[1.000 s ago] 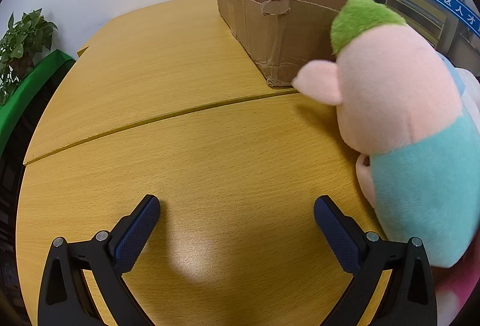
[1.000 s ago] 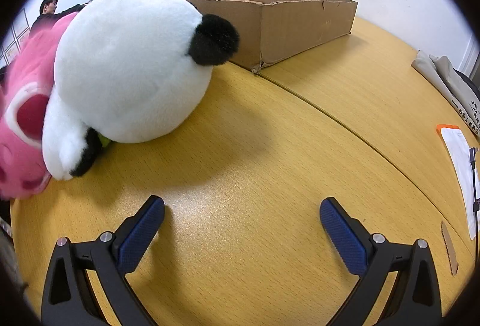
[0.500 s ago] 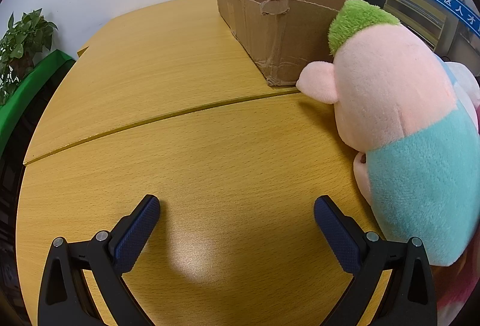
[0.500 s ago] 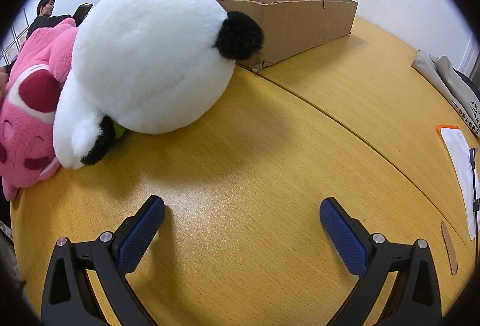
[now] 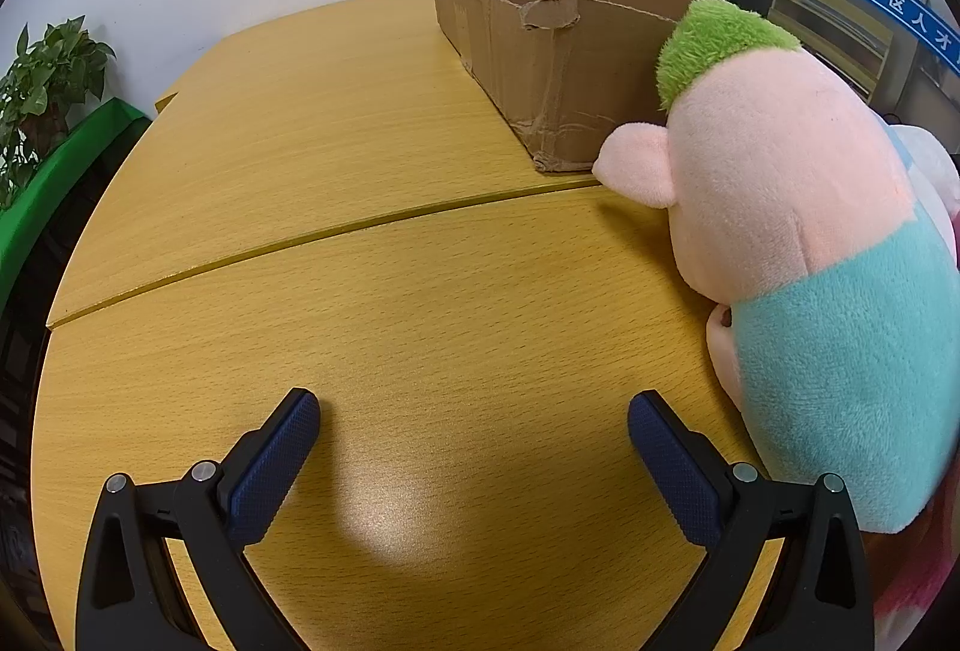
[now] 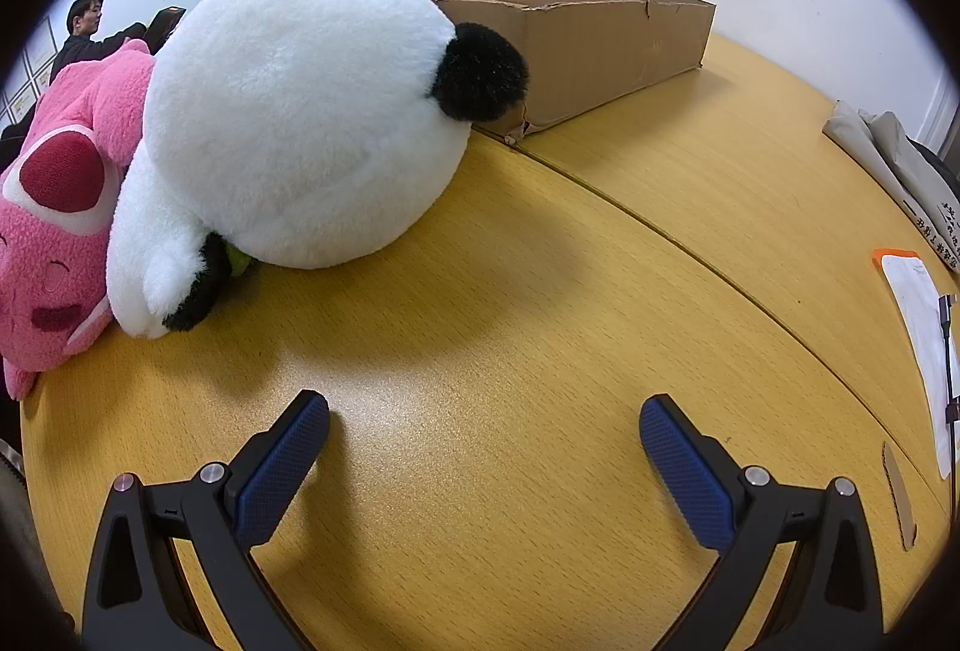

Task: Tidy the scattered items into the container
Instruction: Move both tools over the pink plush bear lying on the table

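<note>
A shallow cardboard box (image 5: 540, 51) stands at the back of the yellow wooden table (image 5: 360, 291); it also shows in the right wrist view (image 6: 600, 45). A peach plush toy with green hair and a teal body (image 5: 792, 231) lies to the right of my left gripper (image 5: 474, 405), which is open and empty above the table. In the right wrist view a white and black panda plush (image 6: 300, 111) lies against a pink plush (image 6: 54, 207), to the left of my right gripper (image 6: 483, 405), which is open and empty.
A potted plant (image 5: 42, 81) and a green surface (image 5: 48, 183) stand left of the table. Papers (image 6: 918, 315) and a grey cloth bag (image 6: 894, 159) lie at the table's right side. A person (image 6: 90, 27) sits behind the plush toys.
The panda and pink plush have shifted to the right and settled lower in the right wrist view. The peach plush has shifted slightly in the left wrist view. Both grippers stay open.
</note>
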A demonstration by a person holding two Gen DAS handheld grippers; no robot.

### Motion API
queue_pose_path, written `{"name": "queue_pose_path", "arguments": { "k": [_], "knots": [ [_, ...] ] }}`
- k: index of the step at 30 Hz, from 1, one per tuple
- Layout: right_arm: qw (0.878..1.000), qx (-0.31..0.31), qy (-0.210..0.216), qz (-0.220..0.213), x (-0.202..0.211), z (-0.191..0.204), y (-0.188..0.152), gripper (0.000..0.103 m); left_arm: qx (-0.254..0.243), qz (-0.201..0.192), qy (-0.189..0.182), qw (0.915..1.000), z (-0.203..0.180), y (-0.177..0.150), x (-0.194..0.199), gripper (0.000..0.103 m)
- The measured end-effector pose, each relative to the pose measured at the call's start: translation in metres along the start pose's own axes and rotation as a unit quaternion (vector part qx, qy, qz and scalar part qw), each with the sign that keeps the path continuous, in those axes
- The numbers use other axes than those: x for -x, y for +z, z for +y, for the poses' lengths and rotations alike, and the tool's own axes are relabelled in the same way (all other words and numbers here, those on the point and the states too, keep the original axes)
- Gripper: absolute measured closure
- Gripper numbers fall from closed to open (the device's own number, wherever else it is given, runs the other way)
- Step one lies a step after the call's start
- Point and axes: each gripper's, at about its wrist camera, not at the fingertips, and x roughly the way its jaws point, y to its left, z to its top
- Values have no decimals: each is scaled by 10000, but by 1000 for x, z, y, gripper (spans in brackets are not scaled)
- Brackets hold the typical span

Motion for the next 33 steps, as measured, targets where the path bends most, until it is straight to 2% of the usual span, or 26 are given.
{"name": "queue_pose_path", "arguments": {
  "k": [5, 9, 11, 13, 16, 20, 22, 24, 30, 33],
  "knots": [
    [9999, -103, -71, 3, -7, 0, 10, 0, -131, 224, -44, 9997, -9, -12, 13, 0],
    [9967, -660, -474, 8, -5, 8, 9, 0, 48, -336, 366, 9988, -17, -28, 61, 0],
    [9973, -598, -422, 28, -4, 13, 9, 0, 236, -754, 464, 9958, -26, -36, 98, 0],
    [9981, -502, -325, 110, -1, 21, 6, 0, 388, -1035, 469, 9928, -40, -44, 130, 0],
    [9965, -654, -507, 114, 11, 38, -3, 0, 578, -1270, 345, 9896, -60, -58, 165, 0],
    [9881, -852, -973, -830, 66, 74, -19, 0, 831, -1499, 299, 9847, -100, -70, 187, 0],
    [9772, -1226, -991, -1424, 101, 95, -24, 0, 1025, -1548, 174, 9825, -119, -74, 194, 0],
    [9653, -1547, -976, -1863, 128, 121, -26, 0, 1161, -1505, -116, 9817, -137, -79, 195, 0],
    [9465, -2069, -619, -2399, 149, 194, -14, 0, 1027, -1706, -81, 9799, -189, -75, 195, 0],
    [9383, -2045, -761, -2684, 153, 238, -6, 0, 942, -1679, -98, 9813, -206, -72, 197, 0]
  ]
}}
